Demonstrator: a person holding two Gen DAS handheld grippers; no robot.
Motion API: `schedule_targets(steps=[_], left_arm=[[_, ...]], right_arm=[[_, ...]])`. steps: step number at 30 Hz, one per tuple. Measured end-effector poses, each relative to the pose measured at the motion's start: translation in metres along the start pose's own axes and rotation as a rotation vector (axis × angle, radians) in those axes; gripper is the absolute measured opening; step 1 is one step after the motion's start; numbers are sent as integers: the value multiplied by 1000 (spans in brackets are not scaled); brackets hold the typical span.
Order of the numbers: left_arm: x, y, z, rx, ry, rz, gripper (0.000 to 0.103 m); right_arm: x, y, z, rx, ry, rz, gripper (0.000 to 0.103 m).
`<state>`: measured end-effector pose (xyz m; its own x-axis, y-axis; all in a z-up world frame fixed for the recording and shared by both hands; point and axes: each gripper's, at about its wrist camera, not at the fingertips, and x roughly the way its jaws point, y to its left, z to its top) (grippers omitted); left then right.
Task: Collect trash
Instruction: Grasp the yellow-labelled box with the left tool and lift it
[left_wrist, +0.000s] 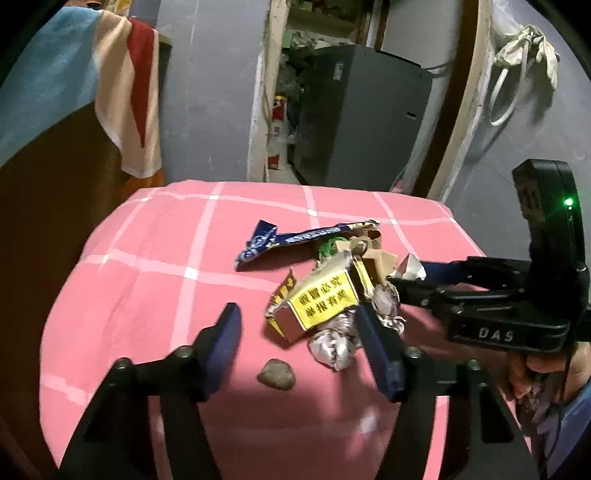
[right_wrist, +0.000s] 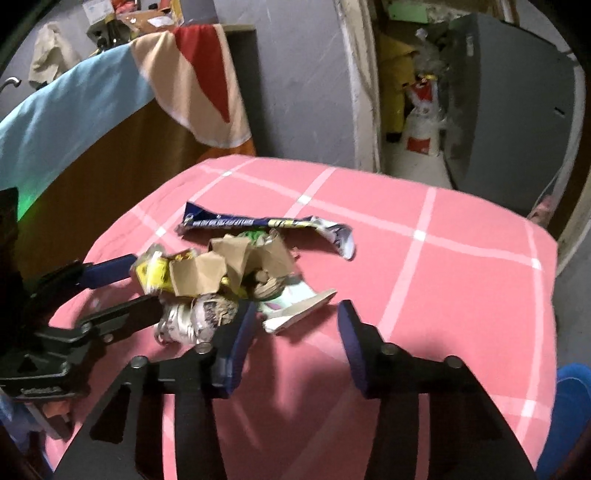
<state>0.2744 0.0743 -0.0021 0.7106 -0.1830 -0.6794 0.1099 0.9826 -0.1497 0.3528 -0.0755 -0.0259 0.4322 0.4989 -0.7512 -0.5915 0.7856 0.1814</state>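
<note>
Trash lies heaped at center on the pink checked cloth in the left wrist view: a yellow box, crumpled foil, a blue wrapper toward 12 o'clock. Left gripper stands apart, its right finger against the foil. Right wrist view: right gripper apart around a white wrapper, pile at 10 o'clock

The room is dim, with soft light falling from above onto the pink checked cloth, which shows dark shadows along its near edge. Both fisheye views bend straight lines and darken to black at the corners. The right wrist view is smeared by motion blur; a green lamp glows.
</note>
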Motion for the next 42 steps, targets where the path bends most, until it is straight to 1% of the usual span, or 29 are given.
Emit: schedule_targets(steps=[2,4,8,11,13,14,17,19,22,24,27,29,30,35,37,39,42], left_arm=[[1,-1,1,1,-2,-11,51],[0,0,2,2,-4,-12,51],[1,0,3,1,-14,-7,51],[-1,-1,3,15,-13,-7,51],[0,-1,5,37,-11,5,52],[0,-2,5,50,-10,11,52],[3,-5,7,100,-2,34,55],[6,-7,7,131,9,49,56],[9,-7,6,155,13,54,56],[11,-6,7,168,13,63,60],[14,-5,6,180,14,65,61],[15,-4,7,186,12,59,61],[16,-4,8,189,11,54,61],[16,-8,8,224,4,37,60],[14,-11,7,240,-1,31,56],[13,-15,5,255,2,30,45],[13,-18,3,268,7,33,38]], right_arm=[[3,2,0,-4,18,8,36],[2,2,0,-3,15,19,33],[1,-1,0,15,11,32,32],[1,-4,2,37,8,29,34],[2,-5,3,38,14,29,44],[3,-4,4,30,16,22,45],[6,-1,8,2,28,3,46],[9,1,12,-17,45,-4,46],[12,3,16,-42,60,-11,46],[13,3,18,-62,67,-16,46],[17,3,20,-80,80,-8,46],[17,1,19,-75,85,9,43],[17,0,19,-75,86,20,35],[14,1,17,-81,71,26,35],[10,1,14,-79,57,23,35],[6,0,11,-74,46,19,35],[1,-2,3,-64,35,9,35]])
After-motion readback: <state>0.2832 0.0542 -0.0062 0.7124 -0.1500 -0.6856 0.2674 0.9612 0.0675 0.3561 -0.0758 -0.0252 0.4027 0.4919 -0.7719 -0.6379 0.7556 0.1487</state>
